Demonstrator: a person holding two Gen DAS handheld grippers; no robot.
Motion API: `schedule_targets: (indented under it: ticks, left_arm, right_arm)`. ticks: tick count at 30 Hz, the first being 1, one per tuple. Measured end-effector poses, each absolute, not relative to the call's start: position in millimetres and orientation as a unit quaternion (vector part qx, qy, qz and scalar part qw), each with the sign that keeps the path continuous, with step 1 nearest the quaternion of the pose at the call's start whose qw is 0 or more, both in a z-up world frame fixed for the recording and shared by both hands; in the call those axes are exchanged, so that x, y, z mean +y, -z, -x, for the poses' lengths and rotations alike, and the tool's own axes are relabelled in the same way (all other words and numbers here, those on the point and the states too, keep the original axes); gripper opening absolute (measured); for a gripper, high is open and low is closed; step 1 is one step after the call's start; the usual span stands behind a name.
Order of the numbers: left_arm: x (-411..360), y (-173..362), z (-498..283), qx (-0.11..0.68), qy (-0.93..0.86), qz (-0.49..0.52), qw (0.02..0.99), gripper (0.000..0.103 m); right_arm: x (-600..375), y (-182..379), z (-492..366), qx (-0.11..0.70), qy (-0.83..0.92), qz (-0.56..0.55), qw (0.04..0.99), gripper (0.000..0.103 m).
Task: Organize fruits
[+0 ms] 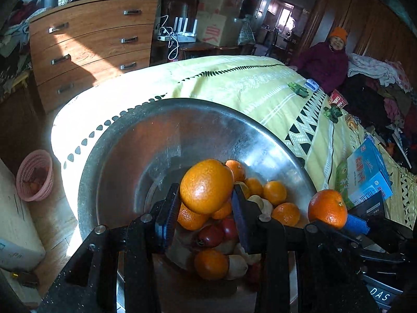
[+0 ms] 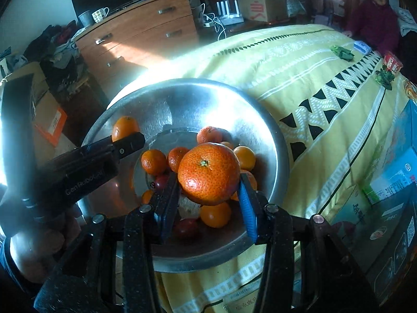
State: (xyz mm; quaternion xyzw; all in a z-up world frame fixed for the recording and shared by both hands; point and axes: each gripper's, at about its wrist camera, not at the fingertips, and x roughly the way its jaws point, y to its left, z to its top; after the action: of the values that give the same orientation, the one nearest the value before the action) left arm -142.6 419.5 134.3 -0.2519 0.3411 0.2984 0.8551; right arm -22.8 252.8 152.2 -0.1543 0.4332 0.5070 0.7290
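A: Two grippers, both loaded. The left gripper (image 1: 207, 203) is clamped on a smooth round orange fruit (image 1: 206, 186), pinched btw its black fingers (image 1: 168, 208).

B: And the right gripper (image 2: 209, 198)?

A: Clamped too, on a pitted, deep-orange round mandarin with a green stem stub (image 2: 209, 173). One black finger on its left, a blue-padded finger (image 2: 247, 208) on its right, both touching the skin.

B: Where's the rest of the fruit?

A: Below and ahead of both grippers, in a wide, dented silver metal basin (image 1: 125, 161). It holds a heap of small orange mandarins (image 1: 274, 192), a couple of dark red fruits (image 1: 209, 236) and some pale beige pieces (image 1: 235, 267); can't tell what those are.

B: Are the held fruits touching the pile?

A: Both hang above it, from what shows. In the right wrist view the left gripper reaches in from the left w/ its fruit over the basin's left rim.

B: And the basin sits on?

A: A yellow cloth with black triangle and white stripe patterns (image 1: 234, 83), stretching ahead and right of the grippers. Blue and white printed boxes (image 1: 368, 172) lie on it to the right of the left gripper. A pink plastic mesh basket (image 1: 35, 178) sits on the floor, well off to the left. A brown wooden chest of drawers (image 1: 91, 44) stands far ahead left.
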Motion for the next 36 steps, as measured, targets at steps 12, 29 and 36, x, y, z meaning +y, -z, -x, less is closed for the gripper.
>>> schedule_targets:
  ticks: [12,29,36]
  left_arm:
    - [414,-157,146,0.317,-0.312,0.233,0.865,0.060]
    - [119,-243,60,0.234,0.016,0.091,0.968,0.075]
    - [40,-168,13,0.335,0.066,0.073,0.937,0.075]
  right_arm:
    - [240,-186,42,0.391,-0.514,0.135,0.752,0.071]
    - [-87,-178,51,0.362,-0.335,0.013,0.870,0.098]
    - [-227,-131,-43,0.420,-0.216,-0.113,0.874,0.079]
